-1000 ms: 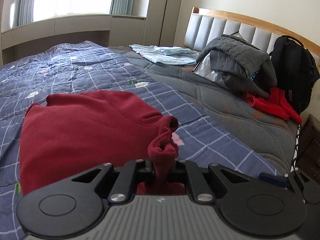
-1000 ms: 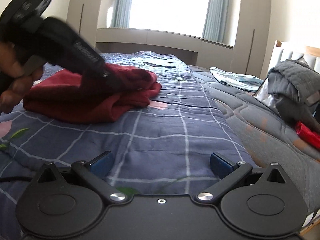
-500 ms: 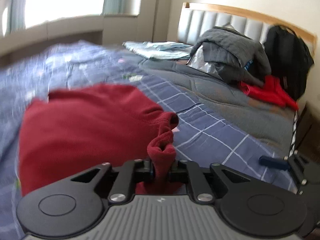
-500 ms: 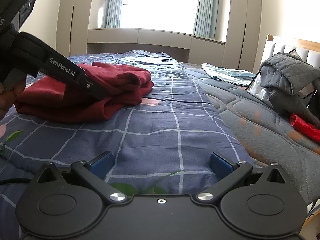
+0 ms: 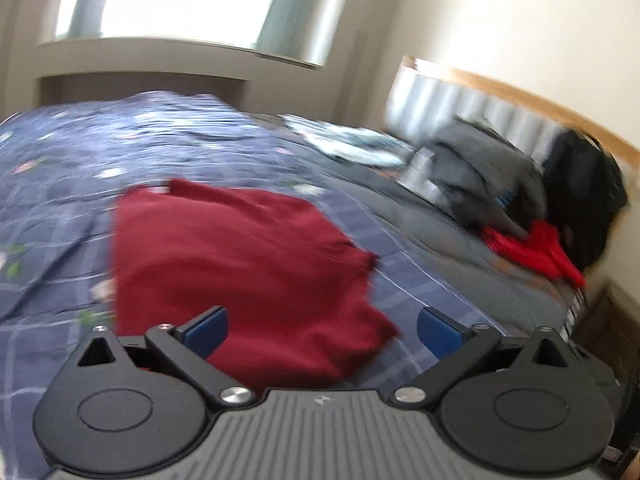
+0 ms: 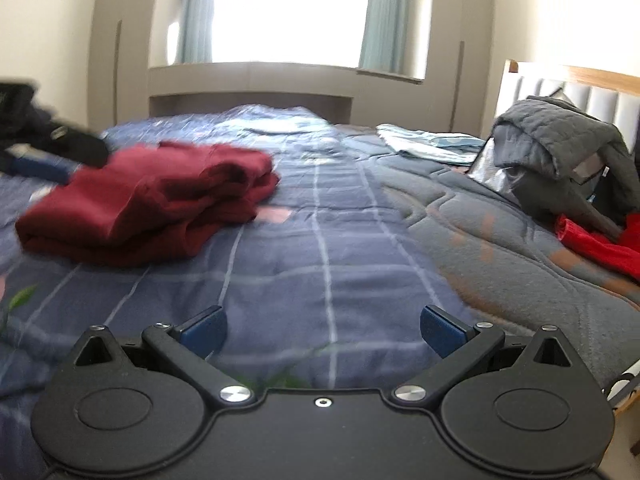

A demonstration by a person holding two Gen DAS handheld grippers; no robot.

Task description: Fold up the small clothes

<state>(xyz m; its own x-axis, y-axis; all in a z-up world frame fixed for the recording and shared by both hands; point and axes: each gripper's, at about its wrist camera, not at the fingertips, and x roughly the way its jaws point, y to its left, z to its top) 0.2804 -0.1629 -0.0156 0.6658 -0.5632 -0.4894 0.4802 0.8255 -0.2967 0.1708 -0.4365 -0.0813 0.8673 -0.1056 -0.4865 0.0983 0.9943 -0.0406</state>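
Your left tongs (image 5: 322, 330) stand spread wide, their jaws having just been opening, and nothing is pinched between the blue pads (image 5: 206, 330); the dark red garment (image 5: 240, 280) lies just beyond them, free of both. Your right tongs (image 6: 322, 330) are spread too, empty, hovering over the blue checked quilt (image 6: 320, 272) that covers the near part of the bed.

In the right wrist view the dark red garment sits folded in a thick stack to the left on that quilt, and your left tongs show as a dark blur at its far left edge. Beside the quilt runs a grey padded blanket (image 6: 500, 248). Farther along it, a bright red cloth (image 6: 596, 246) lies against a heap of grey jacket (image 6: 560, 140). A pale blue garment (image 6: 432, 144) lies flat behind that. At the headboard (image 5: 500, 96) a black backpack (image 5: 580, 196) leans. The left wrist view is blurred throughout.
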